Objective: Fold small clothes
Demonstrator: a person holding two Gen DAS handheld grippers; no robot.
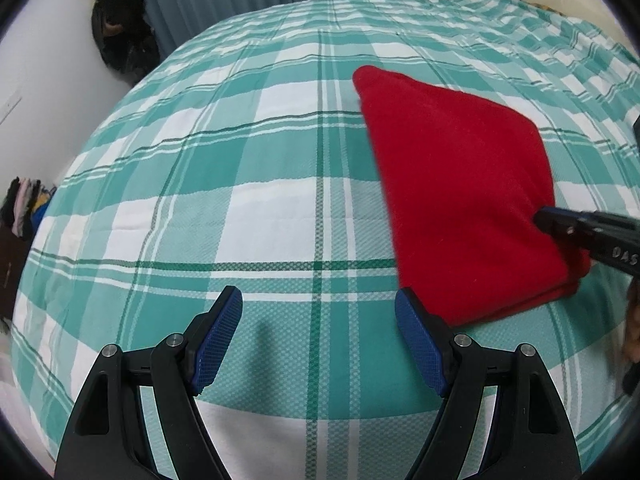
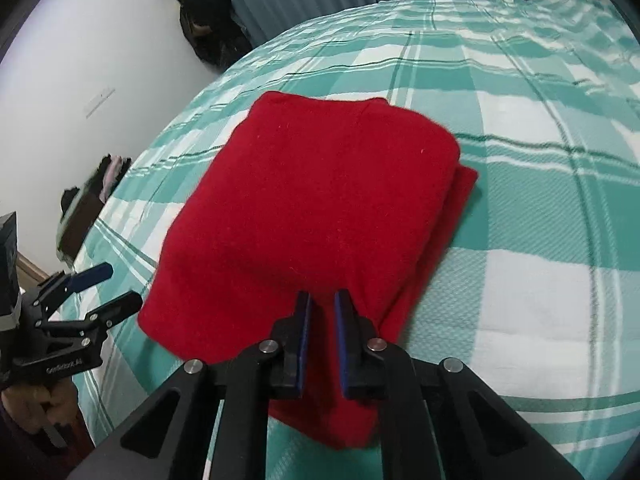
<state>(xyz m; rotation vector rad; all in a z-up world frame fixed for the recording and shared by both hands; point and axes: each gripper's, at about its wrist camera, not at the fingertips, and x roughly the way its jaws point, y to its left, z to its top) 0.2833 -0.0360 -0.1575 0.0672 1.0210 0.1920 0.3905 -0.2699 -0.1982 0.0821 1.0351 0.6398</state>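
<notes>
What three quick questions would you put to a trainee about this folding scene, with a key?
1. Which gripper has its fingers wide apart: A the left gripper, or B the right gripper?
2. True or false: the red cloth lies spread out in a single layer.
3. Fill in: the checked bedcover is white and ____.
Key: 1 A, the right gripper's fingers are nearly together; 2 false, the red cloth is folded; 3 green.

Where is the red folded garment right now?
The red folded garment lies on the green plaid bedspread, right of the open left gripper, with the right gripper at its near edge.
</notes>
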